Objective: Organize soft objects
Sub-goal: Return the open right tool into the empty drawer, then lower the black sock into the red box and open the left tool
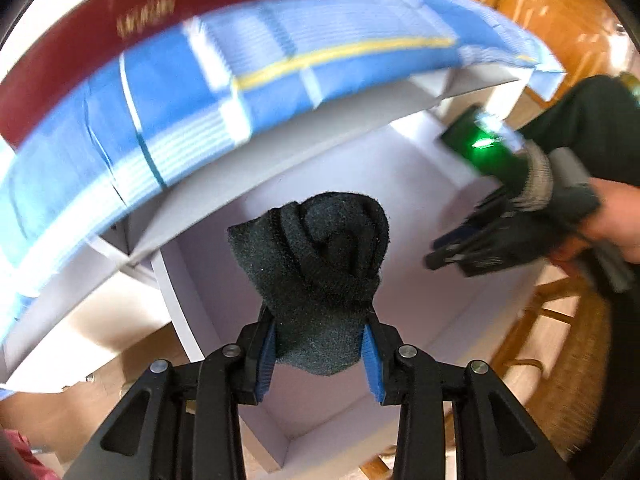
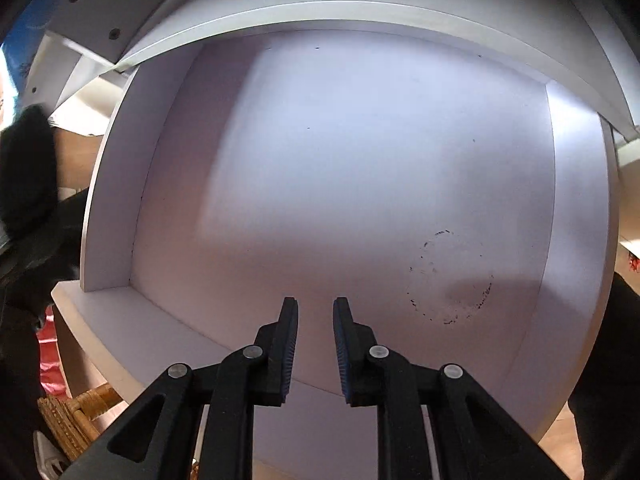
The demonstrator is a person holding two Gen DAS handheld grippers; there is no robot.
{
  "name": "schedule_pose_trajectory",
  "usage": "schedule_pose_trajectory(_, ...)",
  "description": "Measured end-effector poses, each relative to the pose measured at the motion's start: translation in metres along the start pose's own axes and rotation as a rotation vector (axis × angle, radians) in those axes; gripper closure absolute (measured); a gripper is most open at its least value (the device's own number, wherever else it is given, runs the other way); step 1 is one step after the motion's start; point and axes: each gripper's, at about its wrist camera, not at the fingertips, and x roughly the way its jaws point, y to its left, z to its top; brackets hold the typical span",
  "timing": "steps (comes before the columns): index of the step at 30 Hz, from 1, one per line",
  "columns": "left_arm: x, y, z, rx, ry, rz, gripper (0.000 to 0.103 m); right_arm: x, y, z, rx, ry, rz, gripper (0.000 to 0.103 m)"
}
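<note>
Left wrist view, far left: dark red book (image 1: 80, 52) standing on top of the white shelf unit (image 1: 224, 184), blue checked cloth (image 1: 248, 92) with a yellow stripe draped over the shelf's top board, blurred. Centre: left claw (image 1: 320, 344) clamped on a rolled dark sock (image 1: 324, 264), blue pads (image 1: 266, 356) pressing its lower part from both sides, the rolled end sticking up past the tips, held in front of the open white compartment (image 1: 400, 208). Right: right claw (image 1: 444, 254) seen from the side at the compartment's right edge, blurred, a green light glowing on its body, held by a hand (image 1: 612, 216); a dark and grey fabric piece (image 1: 536, 176) lies over the device near that hand, cannot tell what it is. Wicker chair (image 1: 560, 344) near right, below. Right wrist view: far left edge shows the dark sock (image 2: 28, 172) as a black blur outside the left wall (image 2: 108, 200); centre, right claw (image 2: 316, 308) with jaws slightly apart, nothing between them, pointing into the compartment; a faint dark ring mark (image 2: 452, 280) on the white panel to the right.
</note>
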Motion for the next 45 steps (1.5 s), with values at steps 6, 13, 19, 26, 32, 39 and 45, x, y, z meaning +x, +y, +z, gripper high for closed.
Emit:
schedule_pose_trajectory(6, -0.058, -0.001, 0.004, 0.021, -0.092, -0.048, 0.066, 0.003, -0.015, -0.001, 0.082, 0.019, 0.041, 0.085)
schedule_pose_trajectory(13, -0.13, 0.009, 0.051, 0.025, -0.259, -0.075, 0.066, 0.012, -0.022, 0.005, 0.122, 0.046, 0.057, 0.083)
schedule_pose_trajectory(19, -0.166, 0.034, 0.107, 0.012, -0.319, 0.038, 0.066, 0.01, -0.024, 0.017, 0.113, 0.038, 0.053, 0.082)
schedule_pose_trajectory(26, -0.141, 0.103, 0.165, -0.195, -0.241, 0.083, 0.066, 0.005, -0.025, 0.018, 0.117, 0.035, 0.083, 0.082)
schedule_pose_trajectory(32, -0.111, 0.119, 0.189, -0.231, -0.152, 0.088, 0.066, 0.0, -0.03, 0.021, 0.134, 0.032, 0.116, 0.082)
schedule_pose_trajectory(39, -0.081, 0.115, 0.193, -0.193, -0.034, 0.095, 0.066, -0.004, -0.042, 0.022, 0.131, 0.036, 0.151, 0.082)
schedule_pose_trajectory(45, -0.064, 0.114, 0.188, -0.143, 0.057, 0.133, 0.064, -0.005, -0.05, 0.021, 0.13, 0.028, 0.156, 0.082)
